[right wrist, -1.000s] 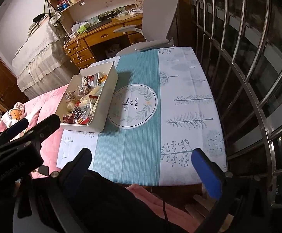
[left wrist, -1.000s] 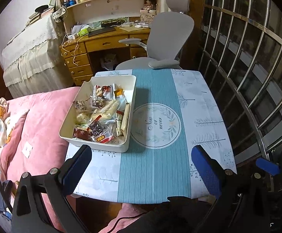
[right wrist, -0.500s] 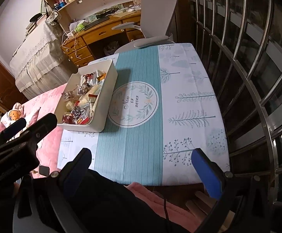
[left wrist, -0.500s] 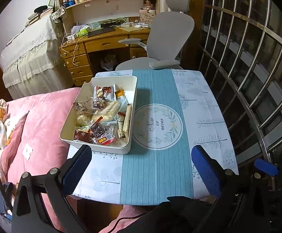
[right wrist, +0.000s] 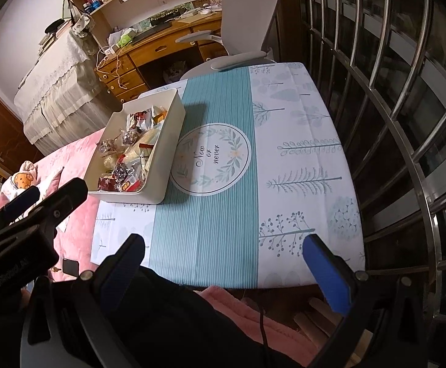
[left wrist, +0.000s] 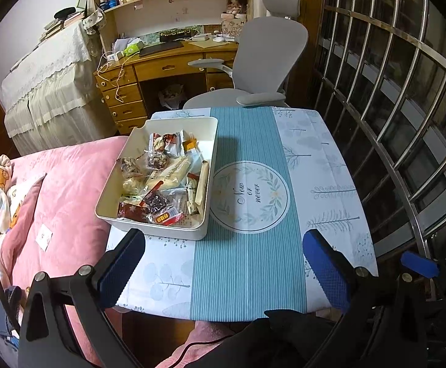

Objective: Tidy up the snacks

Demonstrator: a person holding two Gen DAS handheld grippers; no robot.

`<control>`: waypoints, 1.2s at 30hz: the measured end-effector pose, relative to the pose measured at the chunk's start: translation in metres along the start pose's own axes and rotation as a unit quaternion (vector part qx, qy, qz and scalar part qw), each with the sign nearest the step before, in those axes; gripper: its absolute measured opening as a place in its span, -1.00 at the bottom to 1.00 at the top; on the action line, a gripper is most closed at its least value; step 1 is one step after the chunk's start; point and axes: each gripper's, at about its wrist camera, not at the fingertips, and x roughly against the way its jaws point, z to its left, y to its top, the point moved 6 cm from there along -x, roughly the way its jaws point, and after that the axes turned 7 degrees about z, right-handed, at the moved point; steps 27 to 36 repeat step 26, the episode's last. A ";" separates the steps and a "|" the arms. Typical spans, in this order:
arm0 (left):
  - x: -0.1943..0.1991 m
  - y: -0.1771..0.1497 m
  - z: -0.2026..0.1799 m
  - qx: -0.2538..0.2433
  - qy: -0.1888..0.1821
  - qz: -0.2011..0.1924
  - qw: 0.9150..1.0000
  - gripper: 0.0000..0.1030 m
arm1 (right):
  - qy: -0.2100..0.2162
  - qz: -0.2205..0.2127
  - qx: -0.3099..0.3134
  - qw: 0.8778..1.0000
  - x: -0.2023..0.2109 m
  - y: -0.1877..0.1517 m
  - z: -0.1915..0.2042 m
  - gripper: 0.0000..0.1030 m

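Note:
A cream plastic bin (left wrist: 210,141) sits on the left side of the table and holds several wrapped snacks (left wrist: 161,184). It also shows in the right wrist view (right wrist: 174,128). My left gripper (left wrist: 223,260) is open and empty, held above the table's near edge, short of the bin. My right gripper (right wrist: 223,263) is open and empty, above the near edge, right of the left one. One blue fingertip of the right gripper (left wrist: 419,263) shows at the right of the left wrist view.
The table has a blue and white cloth (left wrist: 253,245) with a round printed emblem (left wrist: 249,196). A grey office chair (left wrist: 263,61) stands behind it. A pink bed (left wrist: 54,199) lies to the left. Metal window bars (left wrist: 407,122) run along the right.
Both grippers have drawn back and risen slightly from the table. Both stay open and empty. The bin and snacks have not moved.

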 end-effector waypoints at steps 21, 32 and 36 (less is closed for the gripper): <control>-0.005 -0.017 0.005 0.006 0.003 0.006 1.000 0.98 | 0.000 0.019 0.006 1.000 -0.005 -0.003 -0.004 1.00; -0.005 -0.016 0.002 0.006 0.003 0.009 1.000 0.98 | 0.000 0.023 0.004 1.000 -0.007 -0.002 -0.009 1.00; -0.005 -0.016 0.002 0.006 0.003 0.009 1.000 0.98 | 0.000 0.023 0.004 1.000 -0.007 -0.002 -0.009 1.00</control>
